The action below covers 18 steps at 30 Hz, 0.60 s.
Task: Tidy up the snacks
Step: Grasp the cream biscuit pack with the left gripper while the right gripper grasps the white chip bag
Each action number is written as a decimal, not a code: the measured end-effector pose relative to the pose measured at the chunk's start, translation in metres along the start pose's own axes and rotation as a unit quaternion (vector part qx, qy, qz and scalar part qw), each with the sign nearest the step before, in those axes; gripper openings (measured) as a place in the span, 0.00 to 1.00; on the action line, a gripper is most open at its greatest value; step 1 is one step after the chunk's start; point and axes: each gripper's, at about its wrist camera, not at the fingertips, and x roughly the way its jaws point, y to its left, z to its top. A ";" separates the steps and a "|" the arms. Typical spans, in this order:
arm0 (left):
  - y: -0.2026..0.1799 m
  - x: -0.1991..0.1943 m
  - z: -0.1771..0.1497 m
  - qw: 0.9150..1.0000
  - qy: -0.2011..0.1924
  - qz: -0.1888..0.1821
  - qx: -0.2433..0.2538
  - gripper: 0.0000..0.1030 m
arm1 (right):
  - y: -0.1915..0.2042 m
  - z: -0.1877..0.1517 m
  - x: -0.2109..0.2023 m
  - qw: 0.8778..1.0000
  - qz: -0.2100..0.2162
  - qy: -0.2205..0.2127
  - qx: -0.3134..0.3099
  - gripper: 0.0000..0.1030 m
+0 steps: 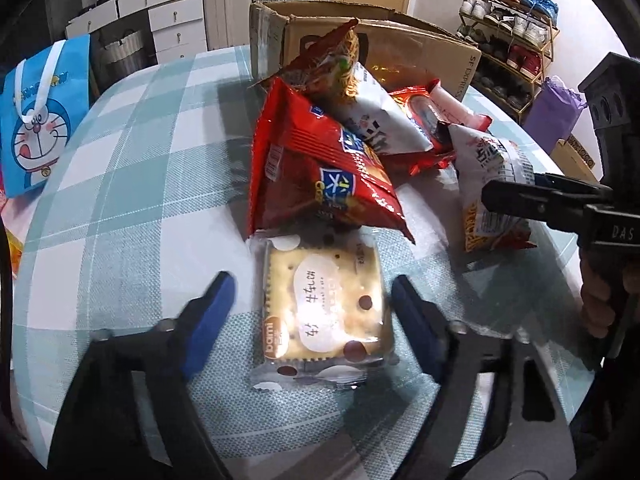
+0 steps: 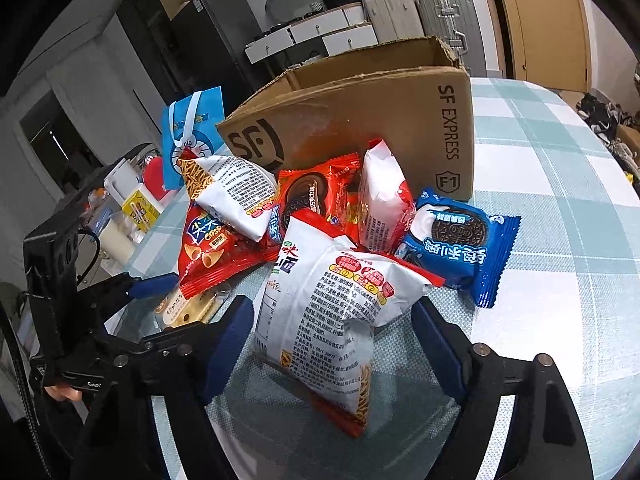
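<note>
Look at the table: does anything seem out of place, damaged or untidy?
Yes. The snack packets lie in a jumbled, overlapping heap beside the cardboard box rather than inside it, and the box's top edge is ragged and torn. Nothing appears spilled.

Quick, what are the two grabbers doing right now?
Left gripper: open, jaws either side of the cracker packet, not squeezing it.
Right gripper: open, jaws either side of the white noodle-snack bag, not squeezing it.
</note>
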 end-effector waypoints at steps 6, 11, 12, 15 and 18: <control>0.001 -0.003 0.000 1.000 -0.005 -0.009 0.003 0.54 | -0.001 0.000 0.003 1.000 0.014 0.005 0.007 0.68; 0.001 -0.004 0.000 1.000 -0.007 -0.013 0.003 0.54 | -0.001 0.000 0.003 1.000 0.022 0.006 0.008 0.63; 0.001 -0.005 0.000 1.000 -0.009 -0.013 0.003 0.54 | -0.001 -0.001 0.002 1.000 0.022 0.006 0.007 0.62; 0.000 -0.009 0.001 1.000 -0.016 -0.017 0.002 0.54 | -0.002 -0.001 0.001 1.000 0.022 0.005 0.010 0.58; -0.001 -0.015 0.001 0.999 -0.023 -0.023 0.002 0.54 | -0.005 -0.003 -0.001 1.000 0.028 0.001 0.015 0.50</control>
